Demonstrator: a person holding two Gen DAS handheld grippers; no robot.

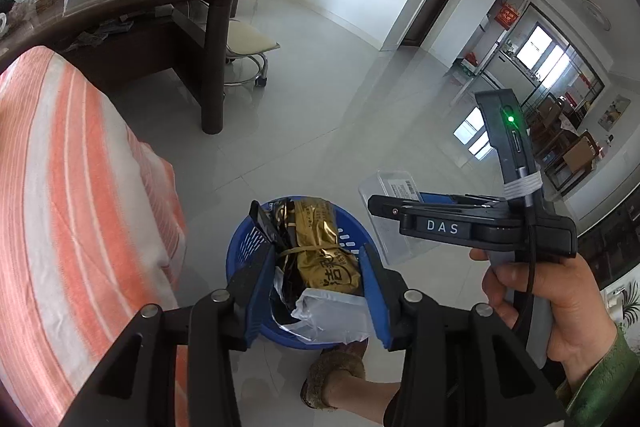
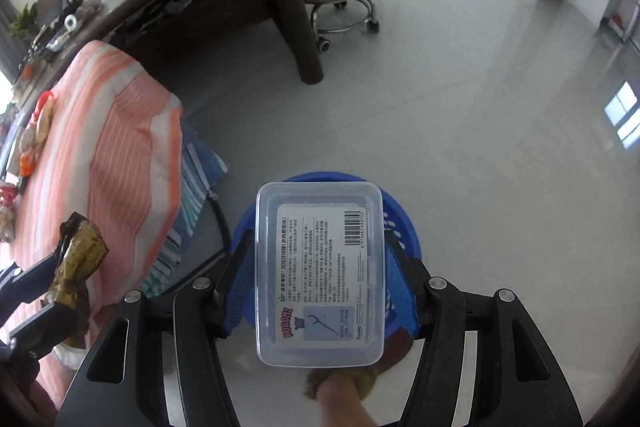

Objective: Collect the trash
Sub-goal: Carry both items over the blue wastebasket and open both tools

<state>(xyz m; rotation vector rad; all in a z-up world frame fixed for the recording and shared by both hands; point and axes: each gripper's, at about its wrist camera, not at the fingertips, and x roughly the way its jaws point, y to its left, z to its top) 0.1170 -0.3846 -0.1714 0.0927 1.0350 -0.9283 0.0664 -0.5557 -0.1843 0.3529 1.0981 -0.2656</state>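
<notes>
My left gripper point(image 1: 318, 283) is shut on a bundle of gold and black snack wrappers with a white packet point(image 1: 320, 267), held right above a blue plastic basket point(image 1: 240, 247) on the floor. The wrapper bundle also shows in the right wrist view point(image 2: 78, 251). My right gripper point(image 2: 320, 267) is shut on a clear plastic floss-pick box point(image 2: 320, 275) with a printed label, held over the same blue basket point(image 2: 404, 223). In the left wrist view the right gripper point(image 1: 380, 205) holds the clear box point(image 1: 388, 187) to the right of the basket.
An orange and white striped cushion point(image 1: 72, 211) lies at left. A dark wooden table point(image 1: 160, 7) and a rolling stool point(image 1: 248, 47) stand behind on the glossy tile floor point(image 1: 320, 99). A person's slippered foot point(image 1: 336, 375) stands below the basket.
</notes>
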